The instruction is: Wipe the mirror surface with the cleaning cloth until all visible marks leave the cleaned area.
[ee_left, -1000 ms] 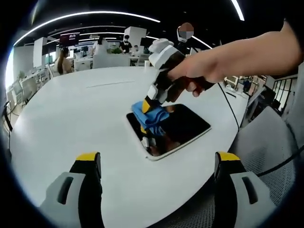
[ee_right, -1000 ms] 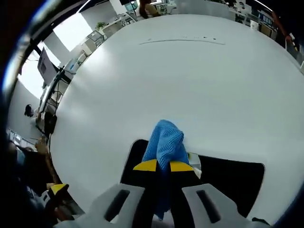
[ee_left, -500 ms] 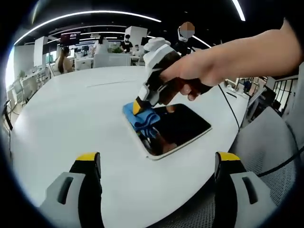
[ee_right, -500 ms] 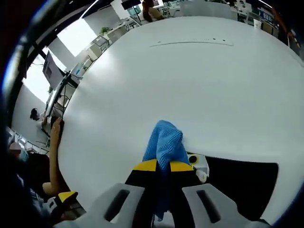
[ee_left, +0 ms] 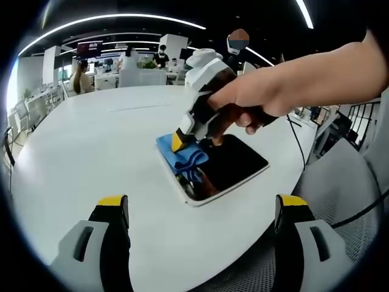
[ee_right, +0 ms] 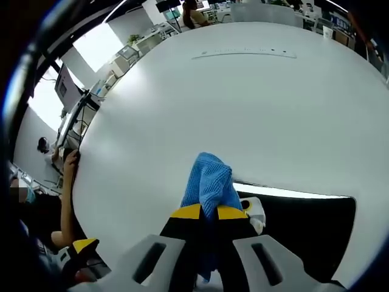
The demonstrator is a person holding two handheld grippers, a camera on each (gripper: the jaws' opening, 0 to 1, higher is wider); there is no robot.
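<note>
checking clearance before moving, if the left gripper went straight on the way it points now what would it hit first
Most likely the bare white table, then the mirror where the right gripper presses the blue cloth. The left gripper is open and looks well short of them, though depth is unclear.

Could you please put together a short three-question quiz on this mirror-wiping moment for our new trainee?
1. True or false: the right gripper is shut on the blue cleaning cloth.
2. Multiple choice: the mirror lies on (A) a white round table, (B) a grey chair, (C) a wooden shelf.
3. Fill in the blank: the left gripper holds nothing and its jaws stand ____.

Key
1. True: in the right gripper view the yellow-tipped jaws pinch the cloth between them.
2. A.
3. Open, wide apart above the table's near edge.
</note>
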